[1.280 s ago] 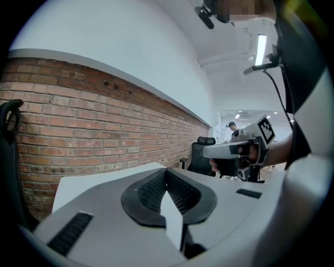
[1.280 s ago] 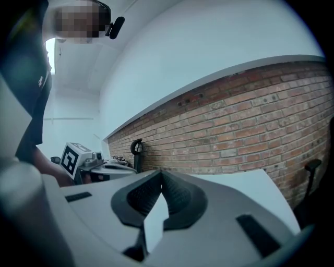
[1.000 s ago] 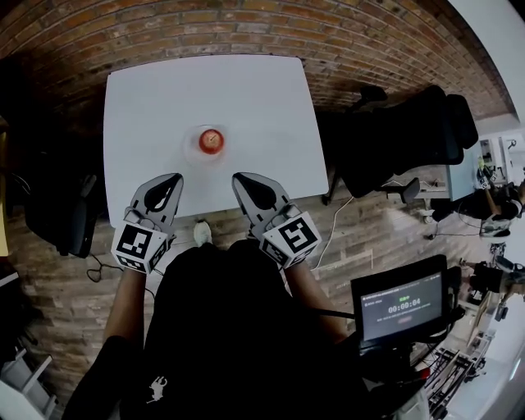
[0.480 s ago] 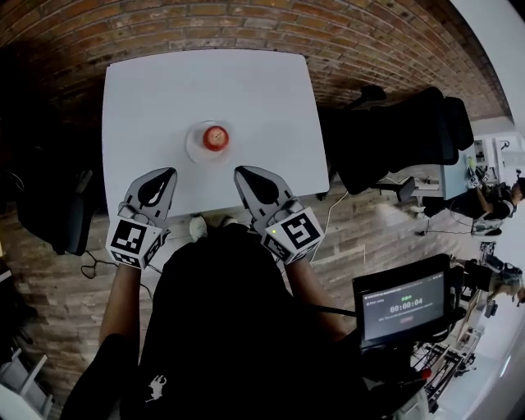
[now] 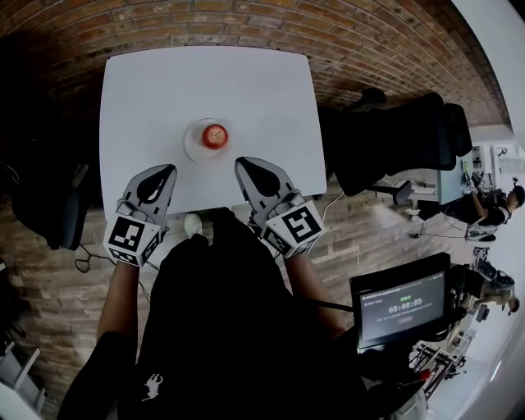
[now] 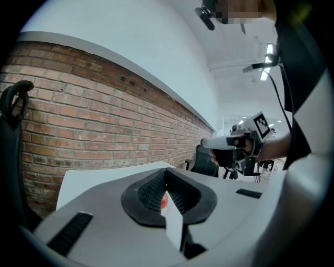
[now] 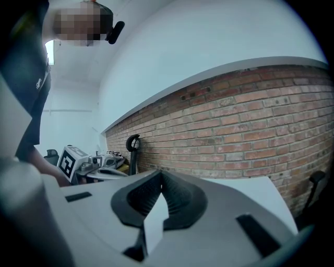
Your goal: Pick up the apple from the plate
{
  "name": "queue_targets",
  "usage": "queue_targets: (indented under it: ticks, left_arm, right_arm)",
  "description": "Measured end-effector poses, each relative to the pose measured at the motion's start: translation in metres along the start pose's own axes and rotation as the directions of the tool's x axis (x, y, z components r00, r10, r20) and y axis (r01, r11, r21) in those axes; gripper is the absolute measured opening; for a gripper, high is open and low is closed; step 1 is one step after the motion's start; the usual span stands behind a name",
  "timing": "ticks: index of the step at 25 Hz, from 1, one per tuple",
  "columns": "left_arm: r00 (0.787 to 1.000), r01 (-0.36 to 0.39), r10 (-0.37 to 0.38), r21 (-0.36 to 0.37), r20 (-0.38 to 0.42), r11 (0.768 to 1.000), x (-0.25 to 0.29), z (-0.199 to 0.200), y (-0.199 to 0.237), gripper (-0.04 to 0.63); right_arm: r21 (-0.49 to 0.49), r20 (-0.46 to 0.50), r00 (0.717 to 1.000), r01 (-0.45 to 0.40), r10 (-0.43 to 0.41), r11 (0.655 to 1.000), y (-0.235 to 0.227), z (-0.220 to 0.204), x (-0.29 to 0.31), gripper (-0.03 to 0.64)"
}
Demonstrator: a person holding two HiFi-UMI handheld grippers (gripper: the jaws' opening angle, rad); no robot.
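brick wall (image 6: 78, 130): seen behind table | white table (image 5: 164, 90): both grippers held over its near edge | left gripper (image 5: 166, 170): jaws pressed together, nothing pinched | right gripper (image 5: 241, 163): jaws pressed together, nothing pinched | plate (image 5: 191, 144): set mid-table, just beyond the jaw tips, untouched | red apple (image 5: 215, 135): rested on the plate

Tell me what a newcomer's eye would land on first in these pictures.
The red apple stands out first, sitting on a small white plate near the middle of the white table. Next come the left tool and right tool, poised over the table's near edge on either side, short of the plate, both shut and empty. A red-brown brick wall runs behind the table's far edge.
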State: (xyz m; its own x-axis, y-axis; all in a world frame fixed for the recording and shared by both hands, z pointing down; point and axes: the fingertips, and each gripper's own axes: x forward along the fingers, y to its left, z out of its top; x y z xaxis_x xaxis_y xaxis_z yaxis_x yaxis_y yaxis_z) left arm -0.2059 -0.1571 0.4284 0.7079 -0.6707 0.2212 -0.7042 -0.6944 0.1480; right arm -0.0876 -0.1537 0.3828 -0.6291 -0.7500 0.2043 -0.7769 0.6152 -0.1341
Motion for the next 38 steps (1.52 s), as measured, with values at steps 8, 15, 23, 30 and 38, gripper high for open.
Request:
queue_targets:
  ticks: [8, 15, 23, 30, 38]
  left_arm:
    - [0.999, -0.008, 0.011, 0.065, -0.042, 0.998, 0.029, 0.003, -0.007, 0.005]
    - [0.996, -0.060, 0.064, 0.063, -0.068, 0.996, 0.059, 0.002, -0.003, 0.005]
    - [0.989, -0.116, 0.120, 0.042, -0.089, 0.992, 0.092, -0.006, -0.001, 0.006]
    - [0.984, -0.154, 0.154, 0.014, -0.091, 0.988, 0.108, -0.016, 0.005, 0.006]
    - [0.977, -0.180, 0.178, -0.007, -0.118, 0.984, 0.121, -0.036, 0.011, 0.006]
  right_arm:
    - [0.009, 0.026, 0.999, -0.035, 0.035, 0.999, -0.026, 0.009, 0.015, 0.005]
    - [-0.025, -0.006, 0.993, -0.114, 0.114, 0.993, -0.049, 0.009, 0.029, 0.005]
    - [-0.036, -0.039, 0.979, -0.203, 0.202, 0.978, -0.074, 0.005, 0.049, 0.005]
    - [-0.051, -0.096, 0.961, -0.266, 0.260, 0.963, -0.082, -0.007, 0.063, 0.005]
    - [-0.045, -0.139, 0.946, -0.301, 0.292, 0.953, -0.091, -0.028, 0.075, 0.005]
